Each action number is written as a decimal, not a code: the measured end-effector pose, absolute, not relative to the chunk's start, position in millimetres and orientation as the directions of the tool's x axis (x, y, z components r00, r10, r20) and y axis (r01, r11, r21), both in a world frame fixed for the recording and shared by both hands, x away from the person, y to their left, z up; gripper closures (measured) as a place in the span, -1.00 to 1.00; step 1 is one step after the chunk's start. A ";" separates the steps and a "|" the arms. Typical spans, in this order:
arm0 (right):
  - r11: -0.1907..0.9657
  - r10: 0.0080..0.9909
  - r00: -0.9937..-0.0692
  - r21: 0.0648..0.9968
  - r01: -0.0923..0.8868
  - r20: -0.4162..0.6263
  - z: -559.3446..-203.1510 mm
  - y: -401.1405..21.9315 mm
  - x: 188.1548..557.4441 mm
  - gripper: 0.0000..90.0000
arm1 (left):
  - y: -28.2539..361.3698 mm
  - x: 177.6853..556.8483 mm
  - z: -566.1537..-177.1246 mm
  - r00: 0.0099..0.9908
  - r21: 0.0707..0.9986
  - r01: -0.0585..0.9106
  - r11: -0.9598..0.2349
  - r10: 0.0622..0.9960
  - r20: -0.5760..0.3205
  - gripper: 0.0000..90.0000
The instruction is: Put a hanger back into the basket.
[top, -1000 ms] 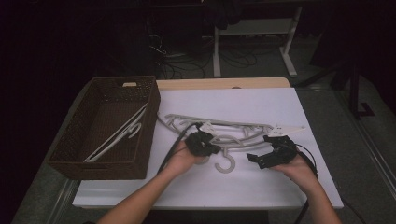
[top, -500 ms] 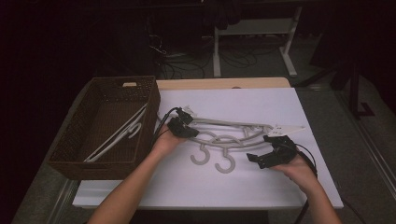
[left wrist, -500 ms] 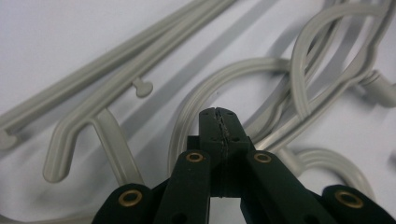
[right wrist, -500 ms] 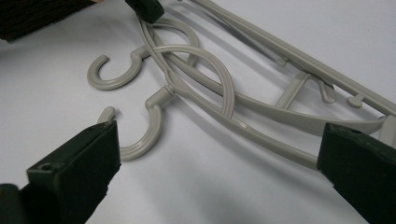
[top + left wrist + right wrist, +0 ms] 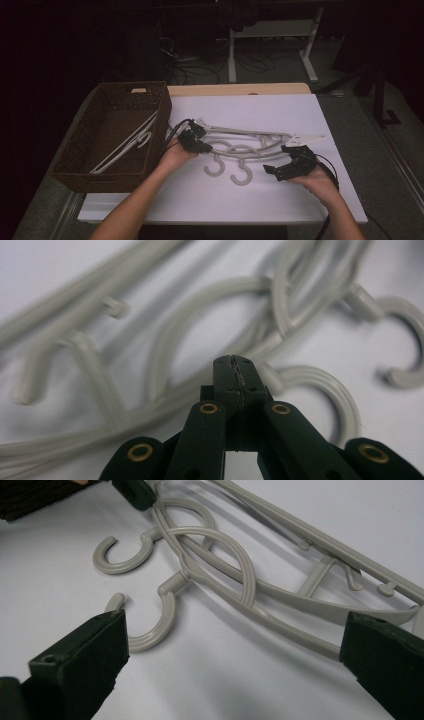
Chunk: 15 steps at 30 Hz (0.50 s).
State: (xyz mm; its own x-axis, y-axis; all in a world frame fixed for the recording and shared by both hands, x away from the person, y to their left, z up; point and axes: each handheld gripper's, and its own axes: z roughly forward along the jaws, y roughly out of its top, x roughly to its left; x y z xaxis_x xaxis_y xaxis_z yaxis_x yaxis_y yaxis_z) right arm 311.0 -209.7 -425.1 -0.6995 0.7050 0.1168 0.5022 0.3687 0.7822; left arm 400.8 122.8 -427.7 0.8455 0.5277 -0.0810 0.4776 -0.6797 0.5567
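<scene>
— While the left gripper (image 5: 196,141) has slid leftward along the pile since a moment ago, from over the hooks to the left end of the arms, what goes on the list?

— Item one: two grey plastic hangers (image 5: 250,142), overlapped on the white table cover (image 5: 300,107), in the middle of the table, just right of the basket. They were one hook showing before; now both hooks (image 5: 227,170) lie bare on the near side. Nothing has been lifted, so I'd judge the job of shifting them is only at the choosing-a-grip stage.

— State of the tools?

— Left gripper: jaws clenched tip to tip, nothing pinched between them as far as its own view tells; it rests against the left end of the hangers. Right gripper (image 5: 290,165): released, jaws spread wide, sitting at the right end with the hanger arm (image 5: 280,622) running between them, untouched. It has not budged.

— Description of the hangers?

— Pale grey, moulded, ribbed along the hooks. Curved shoulders, a straight bar on the far side with small pegs, loops crossing in the middle. Tangled rather than stacked neatly.

— Item two?

— Dark brown wicker basket (image 5: 75,172), at the left of the table, with one white hanger (image 5: 125,147) lying slantwise inside. Likely where the grey pair belongs.
</scene>
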 end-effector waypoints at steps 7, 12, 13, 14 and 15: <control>0.367 0.706 -0.698 0.782 0.504 0.119 -425.2 -210.0 311.0 -1.00 | 125.0 410.1 -415.2 0.833 0.607 0.478 -0.635 0.548 -0.082 1.00; 0.369 0.705 -0.700 0.781 0.504 0.119 -425.8 -209.4 311.7 -1.00 | 122.4 435.0 -403.4 0.802 0.634 0.487 -0.601 0.595 -0.051 1.00; 0.370 0.703 -0.701 0.781 0.504 0.119 -425.9 -209.3 311.7 -1.00 | 121.8 442.3 -402.5 0.796 0.632 0.491 -0.599 0.604 -0.046 1.00; 0.370 0.703 -0.701 0.780 0.504 0.120 -425.9 -209.1 311.6 -1.00 | 120.8 449.2 -402.5 0.787 0.633 0.498 -0.593 0.616 -0.042 1.00; 0.371 0.702 -0.702 0.780 0.504 0.119 -426.0 -209.1 311.7 -1.00 | 119.9 456.2 -403.2 0.778 0.632 0.505 -0.588 0.628 -0.037 1.00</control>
